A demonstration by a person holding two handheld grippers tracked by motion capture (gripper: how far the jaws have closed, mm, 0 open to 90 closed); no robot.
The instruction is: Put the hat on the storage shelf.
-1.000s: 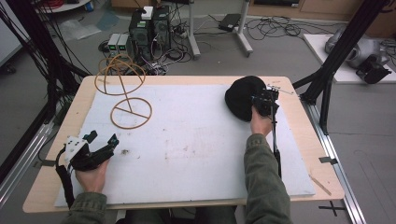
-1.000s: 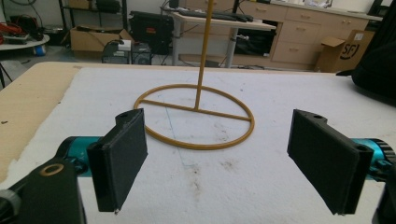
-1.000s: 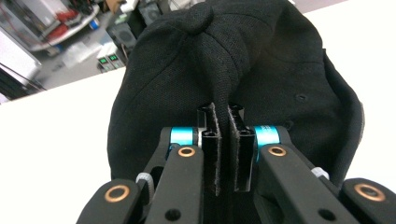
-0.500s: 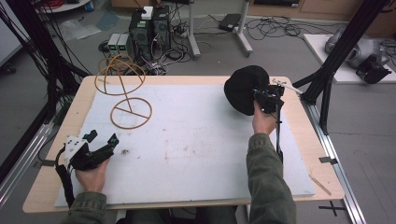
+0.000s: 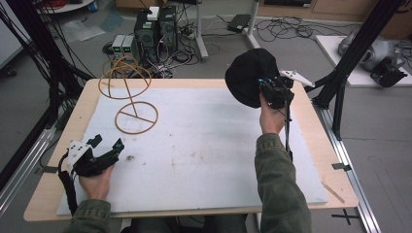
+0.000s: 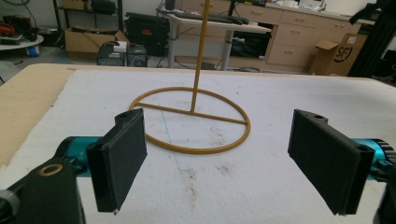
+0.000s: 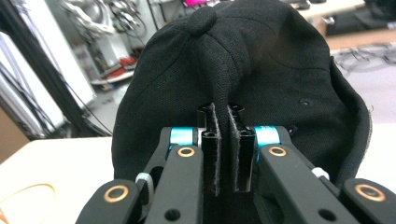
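right gripper point(image 5: 272, 87): jaws pinch a fold of black cap point(image 5: 248, 75), lifted above table's point(image 5: 204, 85) far right edge
left gripper point(image 5: 104, 148): jaws spread wide, empty, near left corner on white mat point(image 5: 204, 145)
wire stand point(image 5: 130, 99): far left, well apart from cap

White mat point(image 5: 204, 145) covers wooden table point(image 5: 82, 104); computer towers point(image 5: 155, 26) and tangled cables point(image 5: 286, 26) on floor beyond far edge.
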